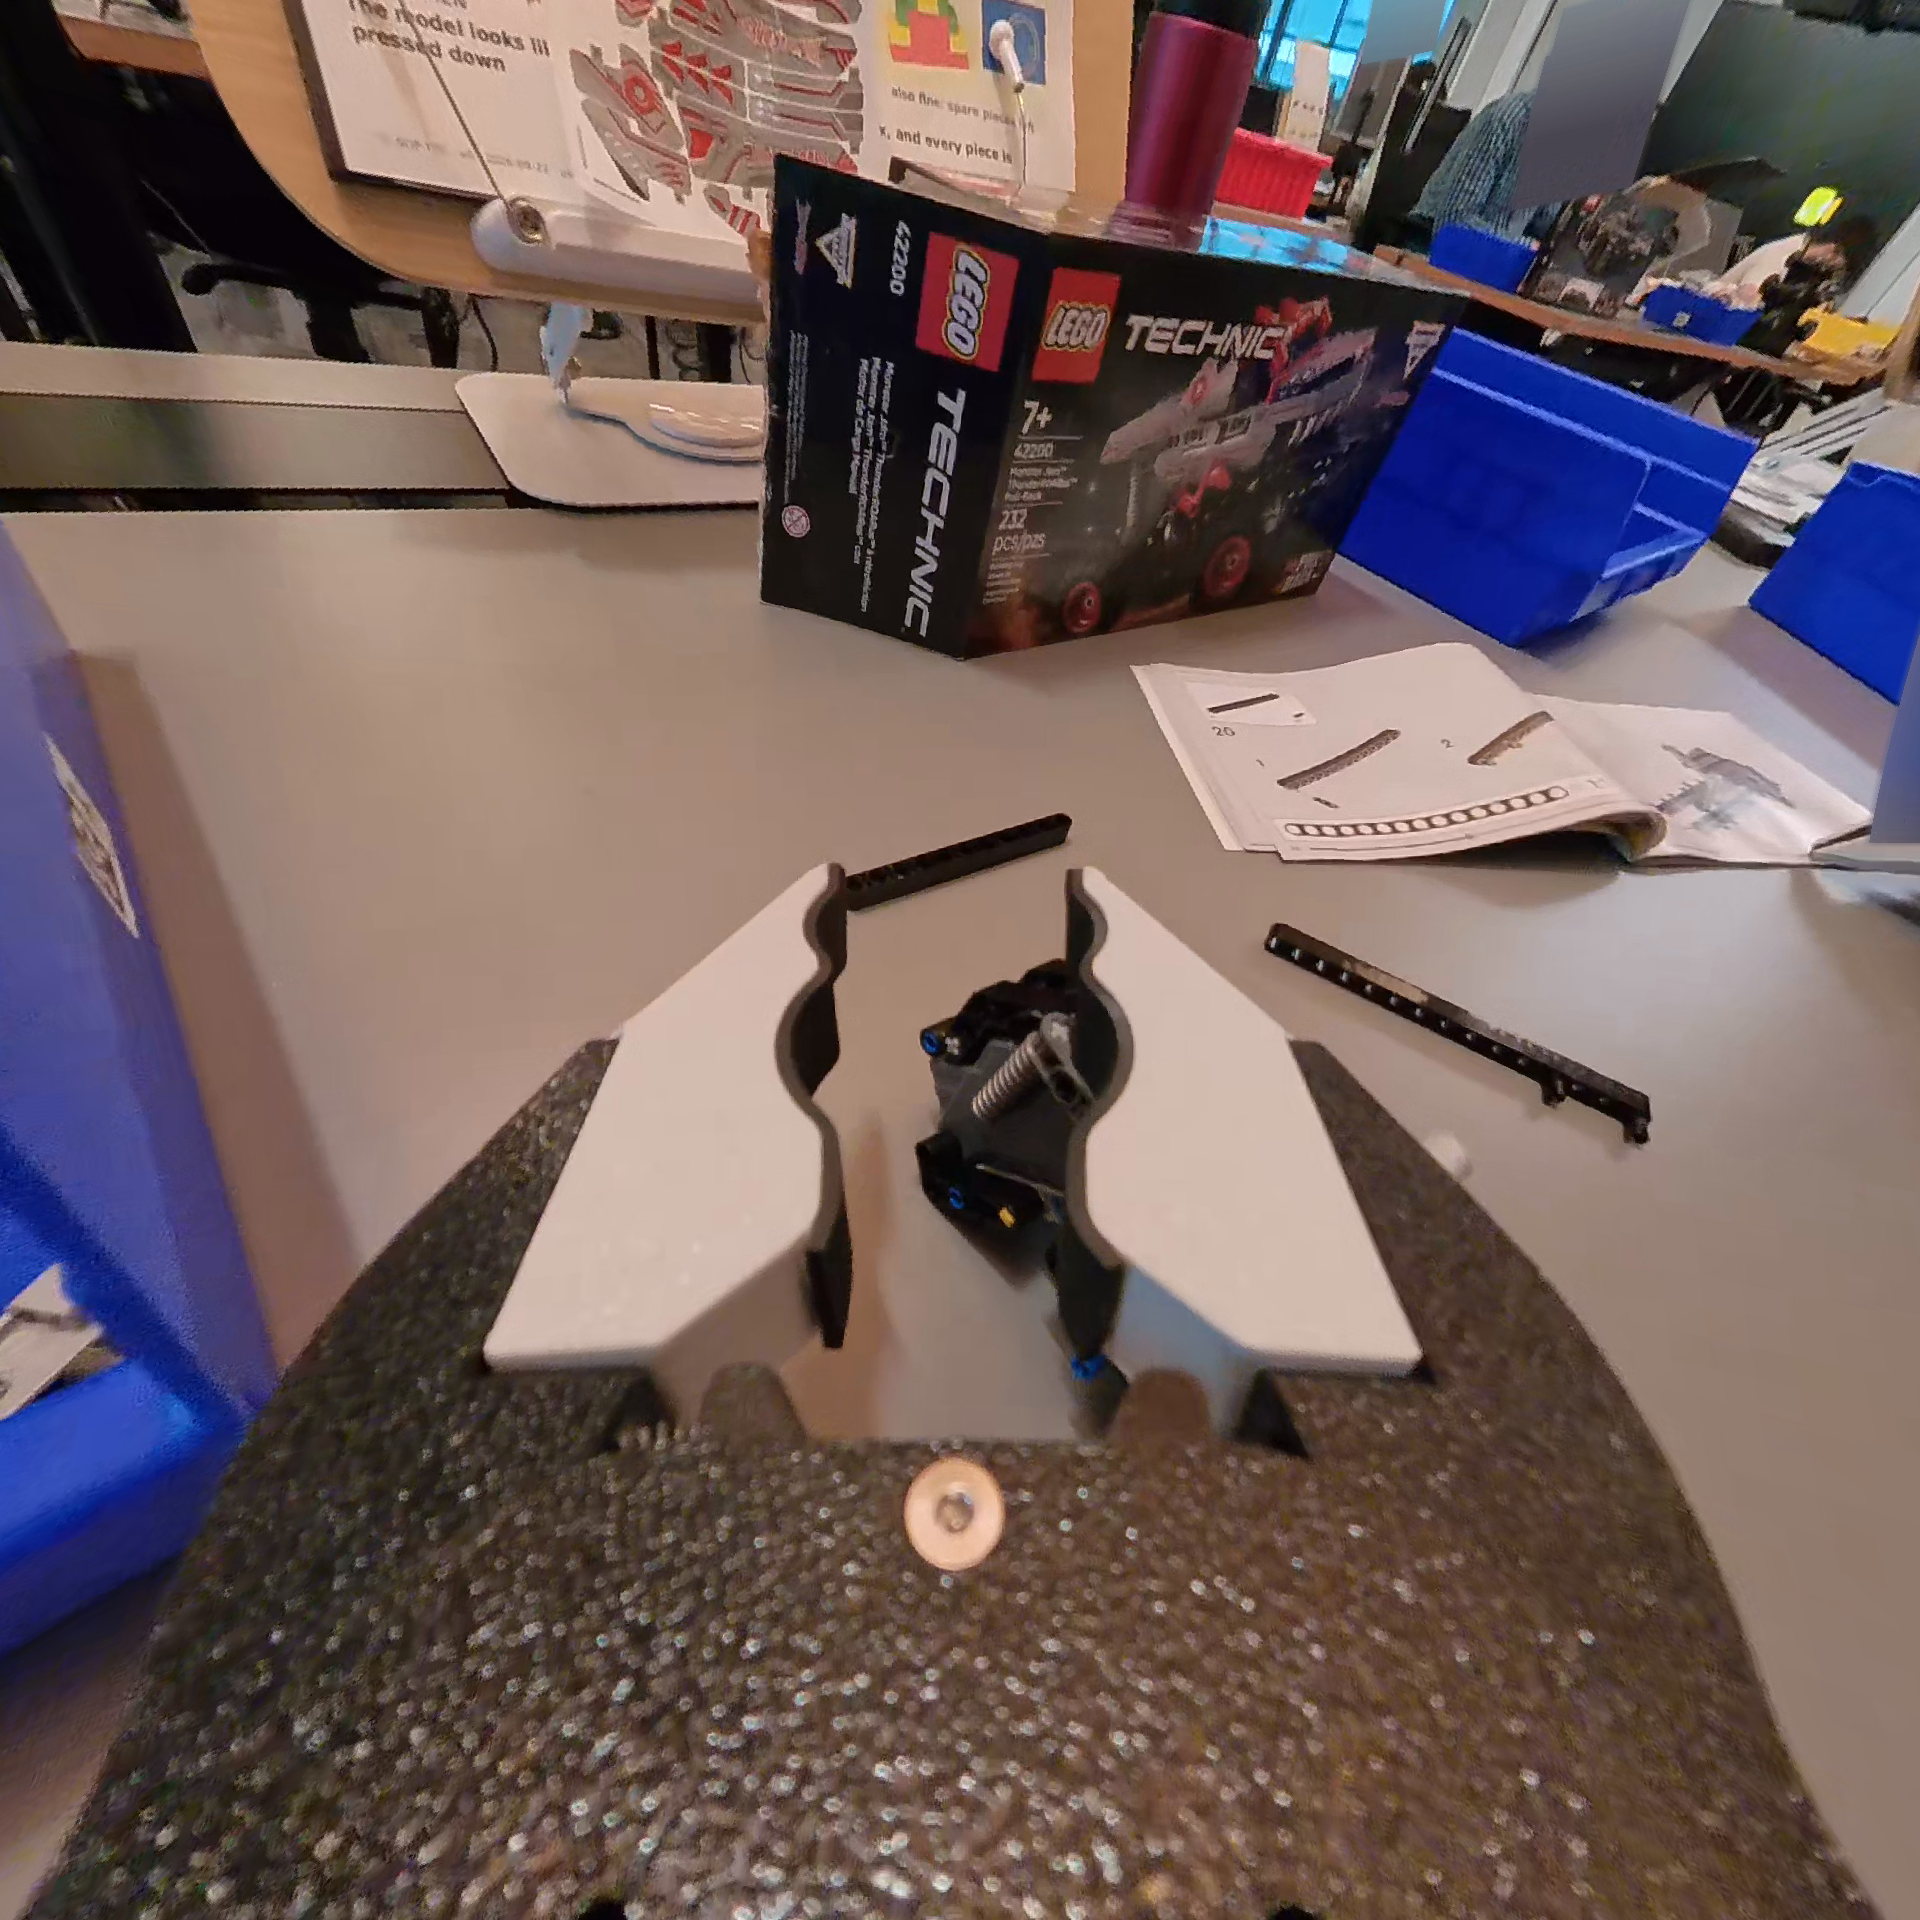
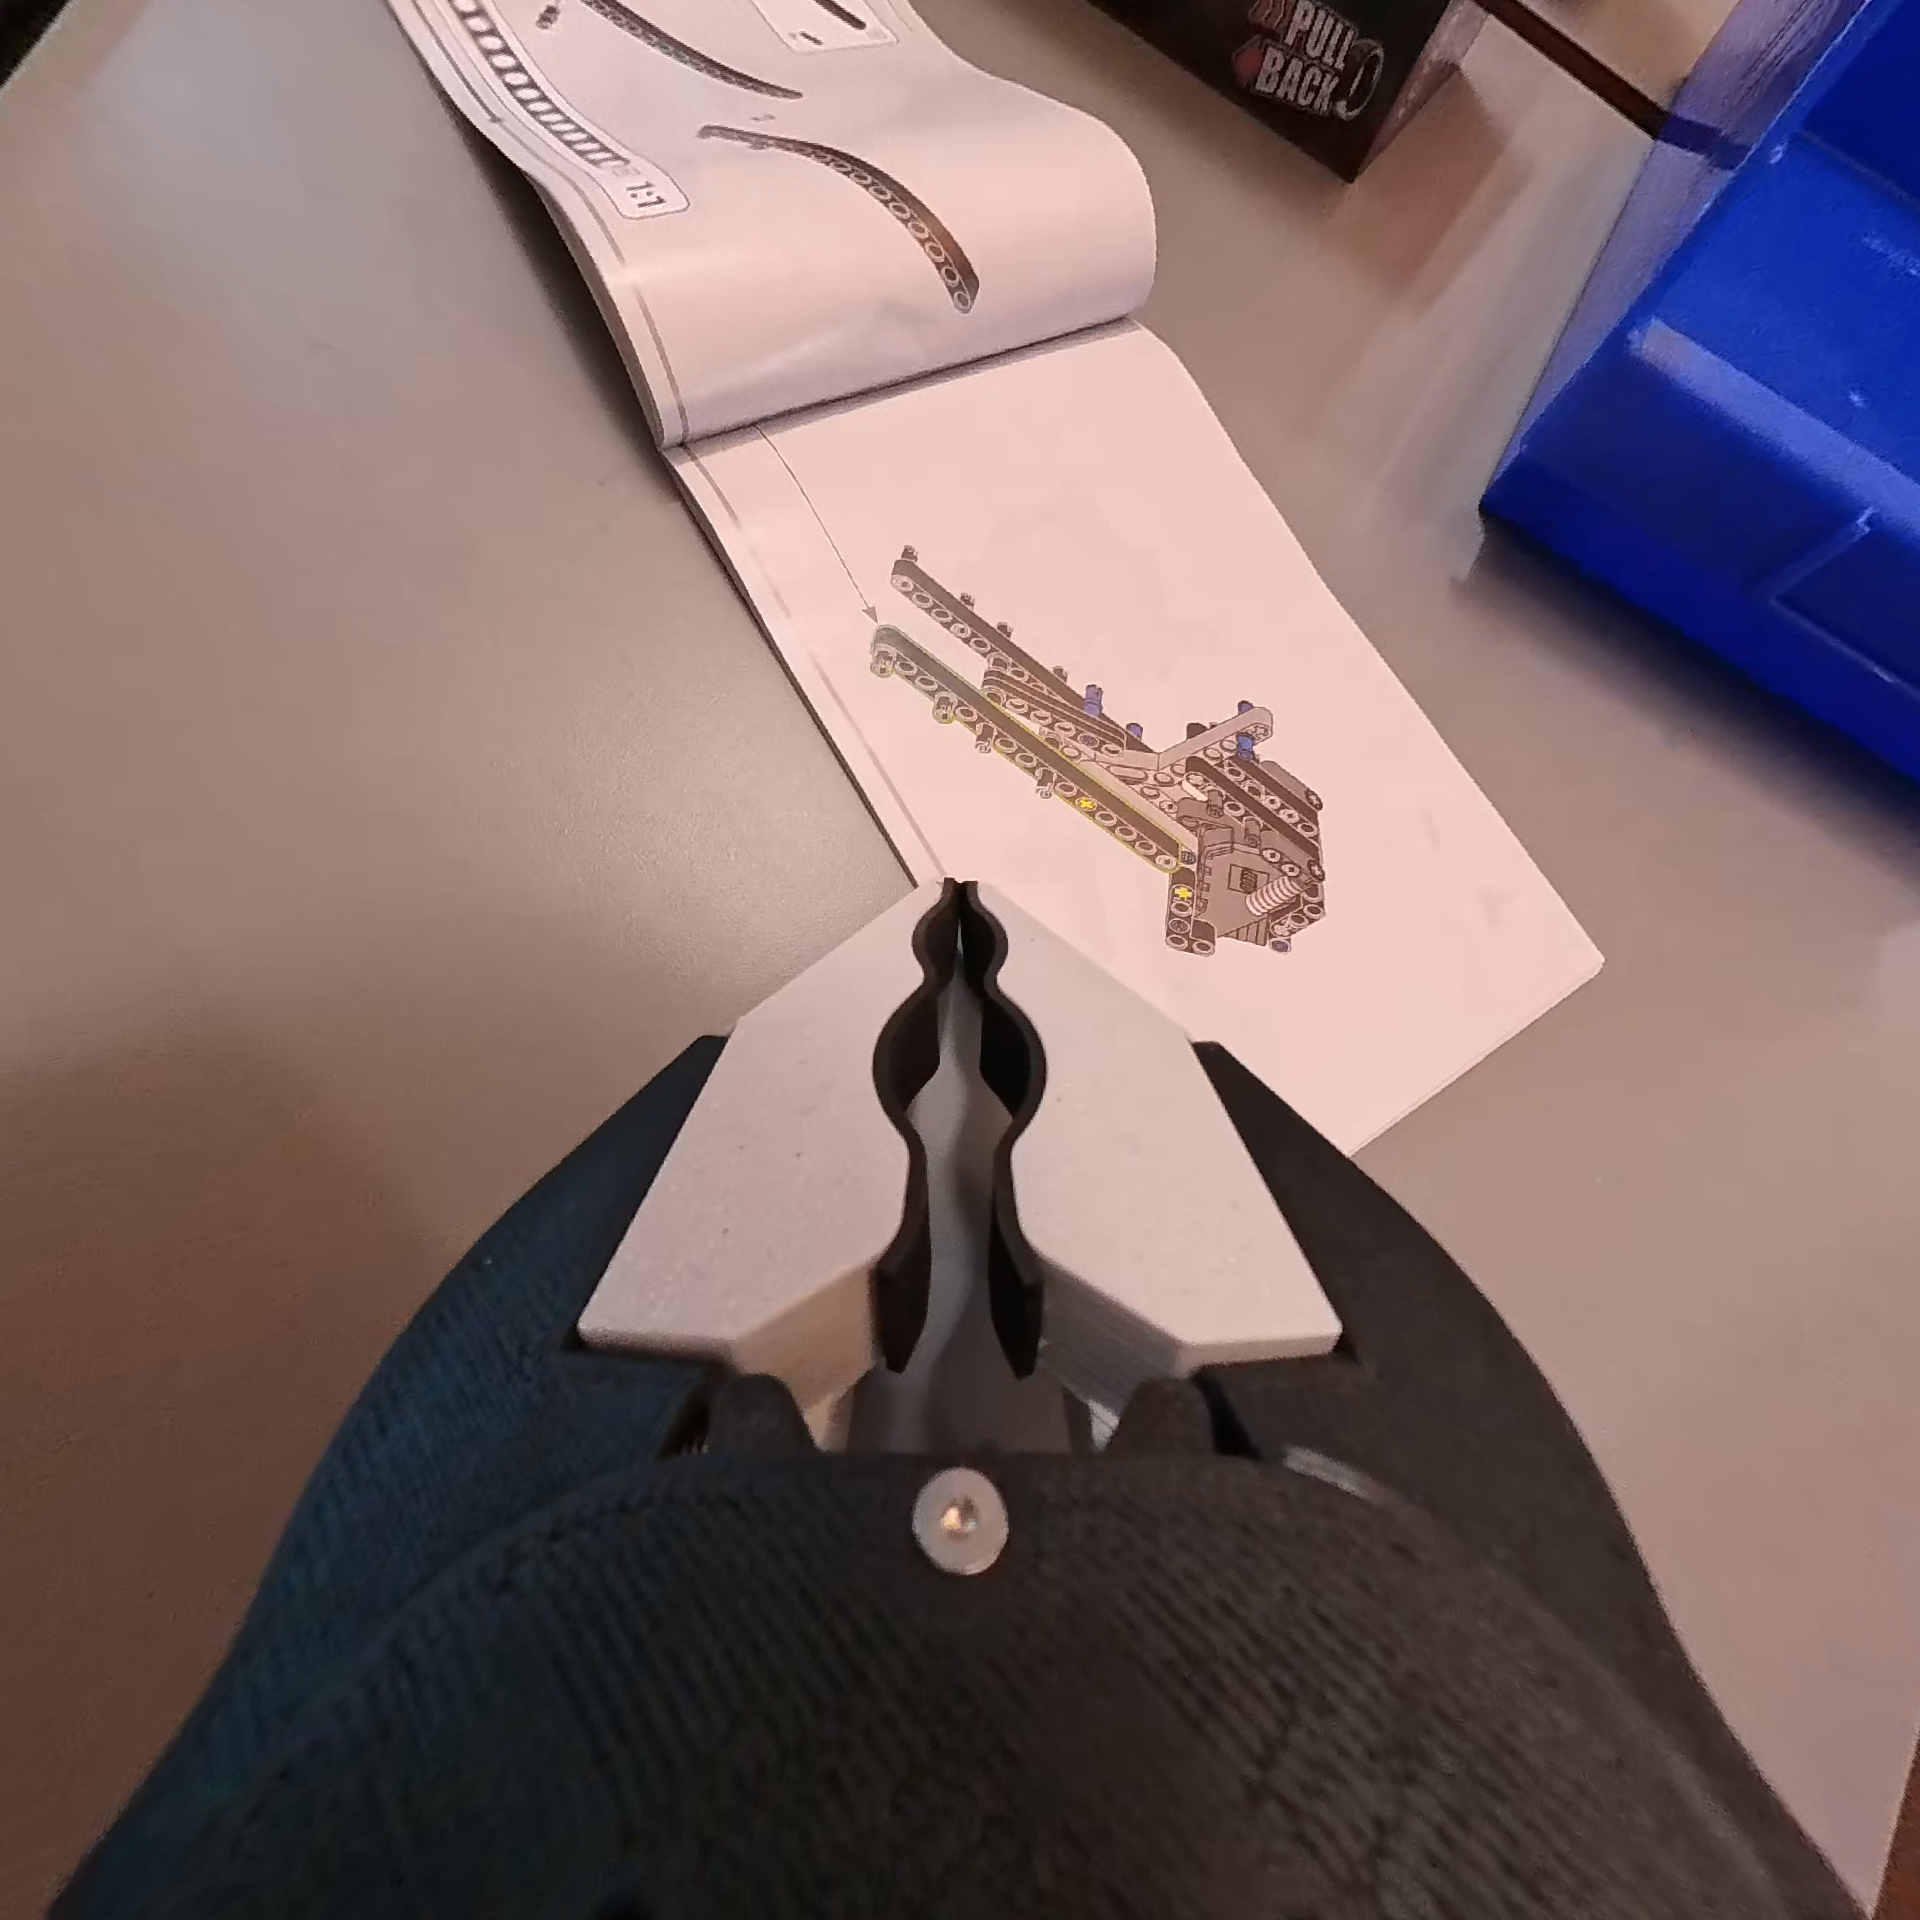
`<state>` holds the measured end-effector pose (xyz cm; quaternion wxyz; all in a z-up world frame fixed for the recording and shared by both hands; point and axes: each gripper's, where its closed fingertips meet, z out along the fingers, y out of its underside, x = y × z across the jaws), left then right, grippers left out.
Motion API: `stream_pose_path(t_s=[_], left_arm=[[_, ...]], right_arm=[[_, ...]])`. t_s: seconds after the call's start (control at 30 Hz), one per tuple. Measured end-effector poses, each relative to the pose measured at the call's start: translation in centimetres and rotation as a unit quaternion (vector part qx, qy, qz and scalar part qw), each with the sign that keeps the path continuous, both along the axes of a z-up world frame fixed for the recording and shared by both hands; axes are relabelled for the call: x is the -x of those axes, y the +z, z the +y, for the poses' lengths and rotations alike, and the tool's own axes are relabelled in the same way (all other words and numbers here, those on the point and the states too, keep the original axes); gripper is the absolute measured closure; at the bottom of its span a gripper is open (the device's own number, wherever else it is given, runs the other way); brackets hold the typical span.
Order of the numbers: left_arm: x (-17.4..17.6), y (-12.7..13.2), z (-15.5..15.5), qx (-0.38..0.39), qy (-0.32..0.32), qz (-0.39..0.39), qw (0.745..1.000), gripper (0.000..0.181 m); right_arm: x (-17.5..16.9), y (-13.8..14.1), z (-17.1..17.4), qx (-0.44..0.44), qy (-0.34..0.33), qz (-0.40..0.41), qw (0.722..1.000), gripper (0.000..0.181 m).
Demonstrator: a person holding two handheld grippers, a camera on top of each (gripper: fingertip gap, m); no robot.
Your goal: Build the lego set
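In the left wrist view my left gripper [image 1: 956, 920] is open, low over the grey table. A small black and grey lego assembly [image 1: 1003, 1112] with a spring and blue pins lies between the fingers, close against the right finger. A short black beam [image 1: 961, 857] lies just past the fingertips. A long black beam [image 1: 1455, 1029] with pins lies to the right. In the right wrist view my right gripper [image 2: 958, 899] is shut with nothing visible between the pads, its tips at the near edge of the open instruction booklet [image 2: 1039, 540].
The lego box [image 1: 1039, 416] stands at the back of the table. Blue bins stand at the right [image 1: 1538, 488] and close on the left [image 1: 94, 1143]. The booklet [image 1: 1455, 769] lies right of centre. A blue bin [image 2: 1745, 468] stands right of the booklet. My hands' fingertips stand some 45 centimetres from each other. My left gripper is the nearer one to the long black beam [image 1: 1455, 1029]: about 15 centimetres, against 25 centimetres.
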<state>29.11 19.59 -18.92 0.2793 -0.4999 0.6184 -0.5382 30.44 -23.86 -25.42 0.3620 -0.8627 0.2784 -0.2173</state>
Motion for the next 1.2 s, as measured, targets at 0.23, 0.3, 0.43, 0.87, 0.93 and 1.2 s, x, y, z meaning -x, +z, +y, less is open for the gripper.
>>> stream_pose_path(t_s=[0.23, 0.3, 0.43, 0.87, 0.93, 1.2], left_arm=[[0.2, 0.5, 0.2, 0.016, -0.001, -0.014, 1.000, 0.143], [0.2, 0.5, 0.1, 0.014, -0.003, -0.011, 1.000, 0.143], [0.3, 0.5, -0.1, 0.013, -0.010, -0.012, 1.000, 0.143], [0.8, 1.0, -0.9, 0.030, -0.049, -0.024, 0.998, 0.144], [1.0, 1.1, -1.3, 0.031, -0.063, -0.025, 0.997, 0.144], [2.1, 1.4, -2.9, 0.030, -0.112, -0.037, 0.993, 0.144]], right_arm=[[0.7, 0.0, -0.3, -0.011, 0.005, 0.013, 1.000, 0.181], [0.8, 0.0, -0.3, -0.011, 0.004, 0.013, 1.000, 0.181], [0.9, 0.0, -0.4, -0.005, 0.003, 0.005, 1.000, 0.181], [3.3, 0.0, 0.6, -0.008, 0.038, 0.010, 0.999, 0.181], [3.8, 0.0, 0.6, -0.014, 0.041, 0.018, 0.999, 0.181], [4.1, 0.2, 0.3, 0.003, 0.020, 0.006, 1.000, 0.177]])
